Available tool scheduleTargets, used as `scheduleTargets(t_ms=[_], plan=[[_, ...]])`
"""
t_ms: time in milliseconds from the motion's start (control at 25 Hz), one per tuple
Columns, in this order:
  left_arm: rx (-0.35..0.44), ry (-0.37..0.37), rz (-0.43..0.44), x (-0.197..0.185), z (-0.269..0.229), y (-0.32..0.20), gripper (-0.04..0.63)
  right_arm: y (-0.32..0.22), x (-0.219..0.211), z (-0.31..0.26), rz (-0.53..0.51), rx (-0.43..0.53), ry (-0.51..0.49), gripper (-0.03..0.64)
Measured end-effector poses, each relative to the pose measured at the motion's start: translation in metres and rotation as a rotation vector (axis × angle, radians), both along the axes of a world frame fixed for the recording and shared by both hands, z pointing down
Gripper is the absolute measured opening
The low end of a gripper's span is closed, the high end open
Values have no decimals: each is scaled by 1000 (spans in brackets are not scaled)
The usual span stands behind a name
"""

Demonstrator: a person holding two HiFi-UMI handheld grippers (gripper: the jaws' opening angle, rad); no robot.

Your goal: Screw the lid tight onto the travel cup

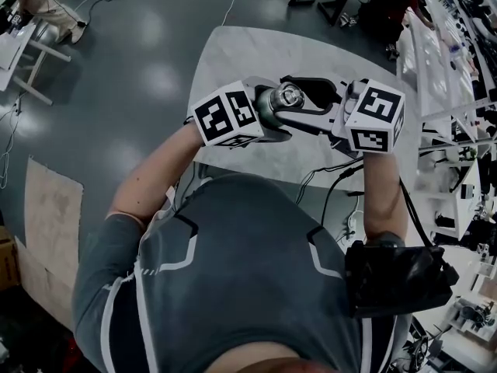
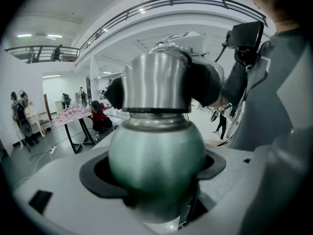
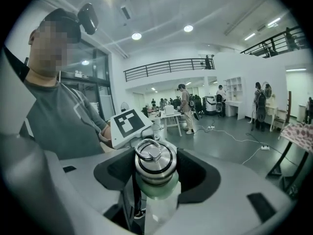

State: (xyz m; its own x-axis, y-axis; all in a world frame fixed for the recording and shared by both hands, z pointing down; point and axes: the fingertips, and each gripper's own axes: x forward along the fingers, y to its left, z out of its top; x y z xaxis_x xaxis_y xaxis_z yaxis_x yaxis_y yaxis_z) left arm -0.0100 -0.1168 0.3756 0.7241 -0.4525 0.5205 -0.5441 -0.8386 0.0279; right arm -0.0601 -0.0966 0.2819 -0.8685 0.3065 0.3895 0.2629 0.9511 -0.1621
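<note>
The travel cup is held in the air over the table, between both grippers. Its green rounded body sits between the black pads of my left gripper, which is shut on it. The steel lid, with a ring on top, sits on the cup's neck. My right gripper comes from the other side, its dark pads pressed against the lid. In the head view the lid shows between the left gripper and the right gripper.
A white rounded table lies below the grippers, with cables hanging off its near edge. A black device is strapped to the right forearm. Cardboard lies on the floor at left. Other tables and people stand in the hall.
</note>
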Motion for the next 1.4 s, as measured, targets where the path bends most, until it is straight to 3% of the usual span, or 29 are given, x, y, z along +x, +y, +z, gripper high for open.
scheduleTargets(t_ms=[160, 320, 720, 880, 1200, 1400], plan=[[28, -60, -28, -5, 3, -4, 402, -2, -2, 2, 47, -34, -5, 278], [26, -28, -19, -4, 0, -2, 402, -4, 0, 1, 79, -46, -46, 278], [41, 101, 184, 15, -24, 31, 402, 31, 13, -24, -219, 51, -157, 278], [47, 71, 154, 12, -26, 24, 402, 26, 11, -26, -196, 54, -146, 278], [21, 55, 47, -1, -15, 10, 402, 9, 0, -15, -42, -1, -136, 278], [16, 132, 159, 10, -27, 26, 402, 24, 9, -28, -176, 32, -195, 278]])
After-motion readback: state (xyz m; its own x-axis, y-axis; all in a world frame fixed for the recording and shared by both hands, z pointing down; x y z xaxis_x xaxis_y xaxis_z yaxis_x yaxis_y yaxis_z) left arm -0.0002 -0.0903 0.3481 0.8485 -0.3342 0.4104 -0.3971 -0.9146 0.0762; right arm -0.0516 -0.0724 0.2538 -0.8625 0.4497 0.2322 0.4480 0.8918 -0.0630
